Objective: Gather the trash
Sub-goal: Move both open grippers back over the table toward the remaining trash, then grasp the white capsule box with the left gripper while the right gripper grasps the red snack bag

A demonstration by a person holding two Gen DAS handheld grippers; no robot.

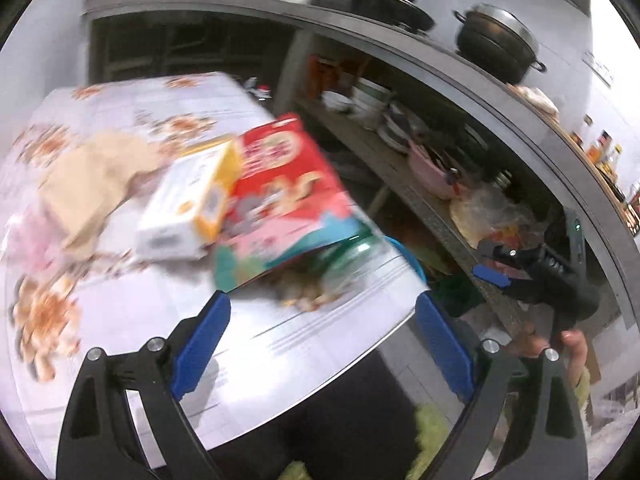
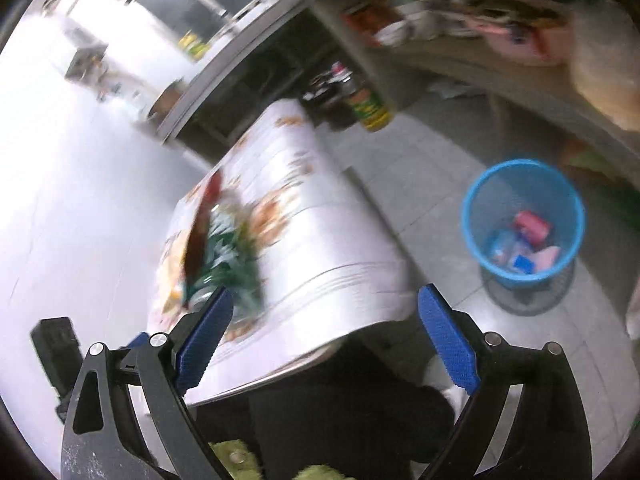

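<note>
In the left wrist view, trash lies on a flower-patterned table: a red snack bag, a white and yellow carton, a green can under the bag, crumpled brown paper and a pink wrapper. My left gripper is open and empty just short of the bag. My right gripper is open and empty over the table's near corner; it also shows in the left wrist view. A blue mesh bin on the floor holds several pieces of trash. The green can shows blurred there.
Metal shelves with bowls and pots stand to the right of the table. A spray can stands on the tiled floor beyond the table. The frames are motion-blurred.
</note>
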